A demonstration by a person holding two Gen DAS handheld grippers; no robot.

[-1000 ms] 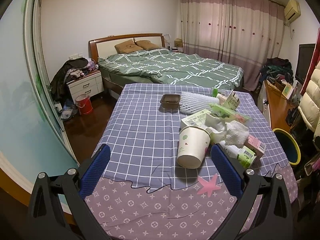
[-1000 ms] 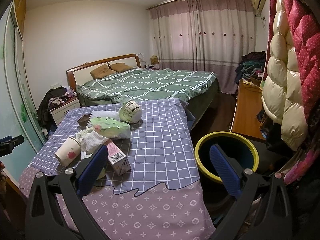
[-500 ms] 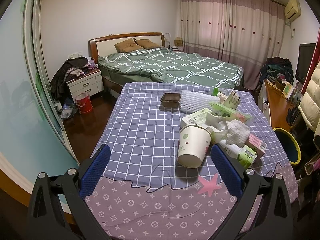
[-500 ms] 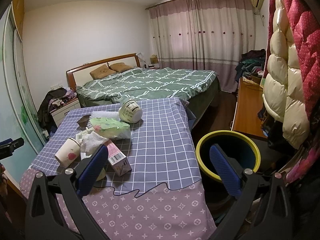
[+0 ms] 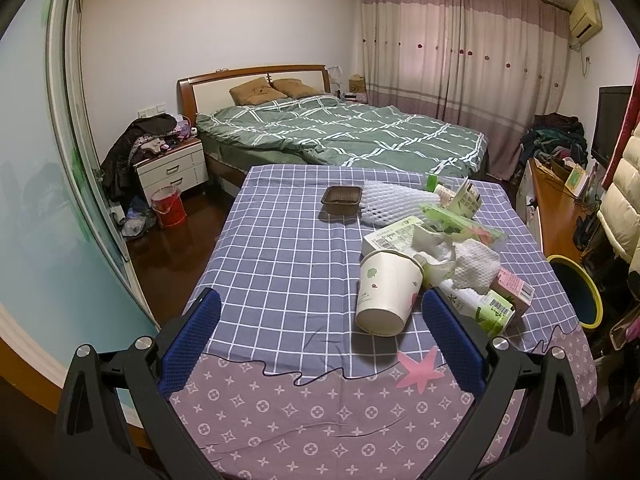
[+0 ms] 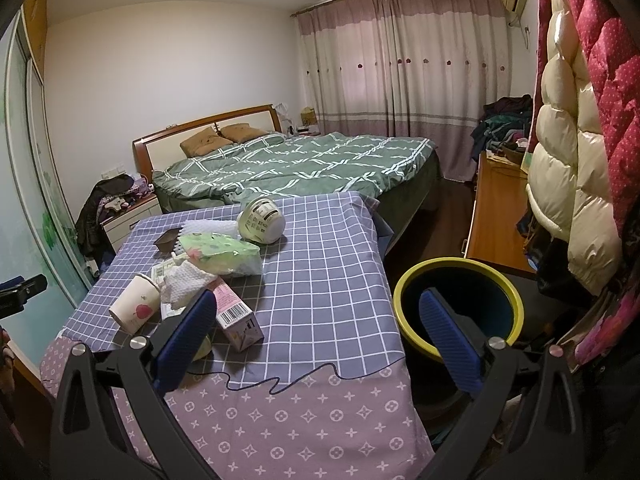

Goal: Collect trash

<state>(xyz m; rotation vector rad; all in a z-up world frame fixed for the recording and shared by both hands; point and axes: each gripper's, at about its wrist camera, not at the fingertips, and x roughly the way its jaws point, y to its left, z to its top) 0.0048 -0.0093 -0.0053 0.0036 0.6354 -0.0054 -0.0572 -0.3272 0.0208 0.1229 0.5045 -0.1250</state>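
A heap of trash lies on the checked tablecloth [image 5: 280, 264]: a tipped paper cup [image 5: 386, 296], a green drink carton [image 5: 486, 312], a pink carton [image 6: 236, 316], white foam netting [image 5: 390, 202], a brown tray [image 5: 342, 199], a green plastic bag [image 6: 218, 256] and a round bowl container [image 6: 261, 220]. My left gripper [image 5: 320, 336] hangs open above the table's near edge, left of the cup. Over the table's right corner my right gripper [image 6: 316, 332] is open, with a yellow-rimmed bin [image 6: 458, 312] behind its right finger.
A green-quilted bed [image 5: 340, 136] stands behind the table. A nightstand [image 5: 172, 170] and a red bucket [image 5: 168, 206] sit on the floor to the left. Hanging padded jackets [image 6: 576, 160] and a wooden desk [image 6: 496, 208] crowd the right side.
The right gripper has drifted slightly, so the bin and table sit a little lower and closer in its view. The left gripper has barely moved.
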